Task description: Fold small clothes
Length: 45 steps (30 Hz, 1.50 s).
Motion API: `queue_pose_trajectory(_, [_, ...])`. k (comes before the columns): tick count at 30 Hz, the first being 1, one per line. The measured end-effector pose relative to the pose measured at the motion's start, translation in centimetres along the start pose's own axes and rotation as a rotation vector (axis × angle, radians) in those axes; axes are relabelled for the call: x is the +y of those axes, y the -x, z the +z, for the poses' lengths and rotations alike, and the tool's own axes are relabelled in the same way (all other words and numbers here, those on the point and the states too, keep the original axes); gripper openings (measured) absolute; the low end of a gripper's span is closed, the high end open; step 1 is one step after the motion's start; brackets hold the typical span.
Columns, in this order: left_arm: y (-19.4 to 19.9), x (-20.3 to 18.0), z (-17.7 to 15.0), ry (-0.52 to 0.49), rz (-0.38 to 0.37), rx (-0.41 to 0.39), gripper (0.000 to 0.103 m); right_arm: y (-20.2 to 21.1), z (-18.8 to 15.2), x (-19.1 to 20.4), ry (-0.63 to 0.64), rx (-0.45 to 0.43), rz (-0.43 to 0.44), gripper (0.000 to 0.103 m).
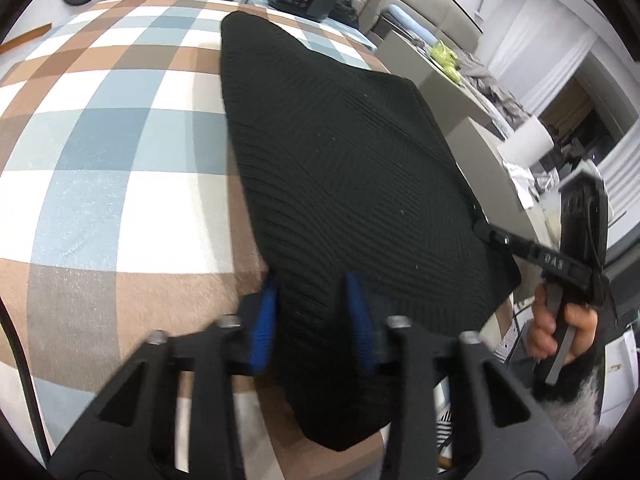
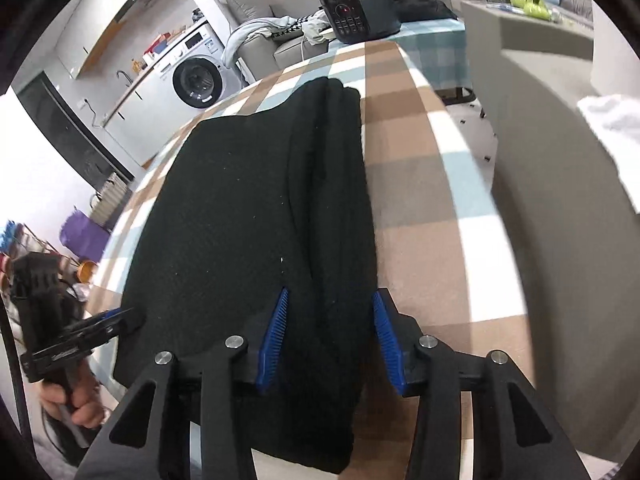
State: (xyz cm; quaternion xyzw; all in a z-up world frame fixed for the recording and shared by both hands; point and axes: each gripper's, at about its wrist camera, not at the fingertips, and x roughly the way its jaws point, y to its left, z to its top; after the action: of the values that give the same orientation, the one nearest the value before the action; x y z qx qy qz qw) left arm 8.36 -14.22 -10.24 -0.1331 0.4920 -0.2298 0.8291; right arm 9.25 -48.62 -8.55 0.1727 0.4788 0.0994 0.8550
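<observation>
A black ribbed knit garment (image 1: 344,168) lies along the checked tablecloth (image 1: 100,128); its near edge hangs over the table's front. My left gripper (image 1: 314,284) is open, its blue pads either side of the garment's near left edge. My right gripper (image 2: 330,300) is open around the garment (image 2: 248,216) at its near right edge, where the cloth is doubled into a thicker fold. The right gripper also shows in the left wrist view (image 1: 486,232), at the garment's right edge. The left gripper shows in the right wrist view (image 2: 120,318), at the left edge.
A black cooker (image 2: 360,14) with a red light stands at the table's far end, dark clothes behind it. A washing machine (image 2: 196,80) is at the back left. A grey cabinet (image 2: 532,80) stands right of the table. A sofa with laundry lies beyond.
</observation>
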Motion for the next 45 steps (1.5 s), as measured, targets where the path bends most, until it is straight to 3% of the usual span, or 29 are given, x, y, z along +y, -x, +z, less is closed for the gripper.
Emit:
queue_pose_trajectory(2, [0.0, 0.4, 0.2, 0.003, -0.007, -0.003, 0.019, -0.5, 0.1, 0.6, 0.013, 0.013, 0.025, 0.028])
queue_pose_trajectory(5, [0.3, 0.7, 0.5, 0.000, 0.040, -0.028, 0.018, -1.3, 0.1, 2.0, 0.032, 0.017, 0.027, 0.024])
queue_pose_trajectory(18, [3.5, 7.8, 3.7, 0.054, 0.175, -0.120, 0.017, -6.8, 2.1, 10.6, 0.091, 0.007, 0.039, 0.024])
queue_pose_trajectory(25, [4.0, 9.7, 4.0, 0.059, 0.168, -0.121, 0.019, -6.1, 2.5, 10.6, 0.068, -0.028, 0.000, 0.027])
queue_pose_trajectory(27, [4.7, 9.6, 3.7, 0.054, 0.194, -0.119, 0.025, -4.5, 1.8, 10.3, 0.080, -0.050, 0.022, 0.029])
queue_pose_trajectory(29, [5.4, 9.1, 3.2, 0.037, 0.219, -0.121, 0.039, -3.5, 1.4, 10.2, 0.080, -0.064, 0.045, 0.030])
queue_pose_trajectory(34, [6.8, 6.7, 1.2, -0.033, 0.190, -0.148, 0.055, -2.4, 0.1, 10.9, 0.105, -0.072, 0.076, 0.029])
queue_pose_trajectory(39, [5.9, 5.2, 0.0, -0.115, 0.220, -0.109, 0.056, -3.4, 0.0, 10.0, 0.082, -0.029, 0.026, 0.030])
queue_pose_trajectory(43, [6.1, 6.2, -0.6, -0.057, 0.191, -0.095, 0.056, -3.8, -0.7, 9.8, 0.065, -0.011, 0.035, 0.033])
queue_pose_trajectory(45, [6.0, 6.8, -0.4, -0.036, 0.187, -0.093, 0.052, -4.1, -0.9, 10.1, 0.082, -0.023, 0.040, 0.027])
